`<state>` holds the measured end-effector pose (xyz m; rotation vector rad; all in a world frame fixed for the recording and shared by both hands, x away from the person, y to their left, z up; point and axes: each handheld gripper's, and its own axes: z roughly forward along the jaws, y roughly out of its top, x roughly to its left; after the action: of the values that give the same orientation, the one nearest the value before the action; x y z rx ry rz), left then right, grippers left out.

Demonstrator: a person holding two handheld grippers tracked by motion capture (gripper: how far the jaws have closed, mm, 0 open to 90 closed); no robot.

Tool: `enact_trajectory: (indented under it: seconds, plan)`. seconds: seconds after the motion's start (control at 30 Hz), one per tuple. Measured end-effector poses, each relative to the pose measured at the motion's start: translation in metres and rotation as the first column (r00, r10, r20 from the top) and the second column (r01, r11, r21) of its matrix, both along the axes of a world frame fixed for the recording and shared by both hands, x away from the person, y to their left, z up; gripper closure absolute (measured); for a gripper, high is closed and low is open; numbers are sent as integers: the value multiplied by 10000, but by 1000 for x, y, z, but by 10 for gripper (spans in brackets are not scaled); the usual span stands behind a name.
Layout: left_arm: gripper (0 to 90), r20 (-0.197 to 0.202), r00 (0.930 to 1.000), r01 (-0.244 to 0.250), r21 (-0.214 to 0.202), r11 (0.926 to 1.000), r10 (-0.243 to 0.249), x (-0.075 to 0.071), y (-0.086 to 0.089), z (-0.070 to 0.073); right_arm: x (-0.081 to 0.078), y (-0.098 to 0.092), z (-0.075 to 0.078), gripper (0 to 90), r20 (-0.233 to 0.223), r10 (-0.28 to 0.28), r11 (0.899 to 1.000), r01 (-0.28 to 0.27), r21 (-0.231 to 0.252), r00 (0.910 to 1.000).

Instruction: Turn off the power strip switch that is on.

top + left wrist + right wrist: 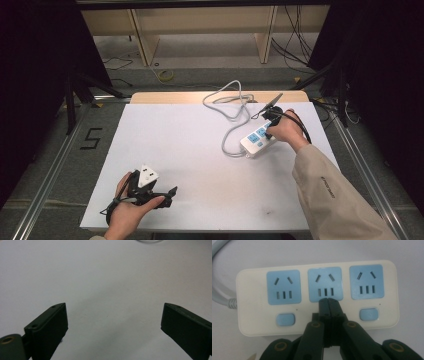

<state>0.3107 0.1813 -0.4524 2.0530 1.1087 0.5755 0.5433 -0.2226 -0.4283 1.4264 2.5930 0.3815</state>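
Strip [317,297] lies under my right gripper [328,300], jaws closed, tips seemingly on its middle switch; my left gripper [113,317] rests open, well apart.

Right gripper [270,120] over white power strip [257,138]; left gripper [150,192] well apart

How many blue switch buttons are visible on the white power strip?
2 show on the power strip: one button under the socket nearest the cable, one button under the socket at the far end. The shut right tool may hide a third under the middle socket.
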Motion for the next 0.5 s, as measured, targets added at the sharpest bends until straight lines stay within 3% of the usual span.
enact_trajectory:
  seconds: [0.5]
  plan:
    - [67, -27, 10000, 25, 26, 10000, -25, 0, 0, 0, 1, 2, 0, 900, -52, 54, 9998, -55, -168, 10000]
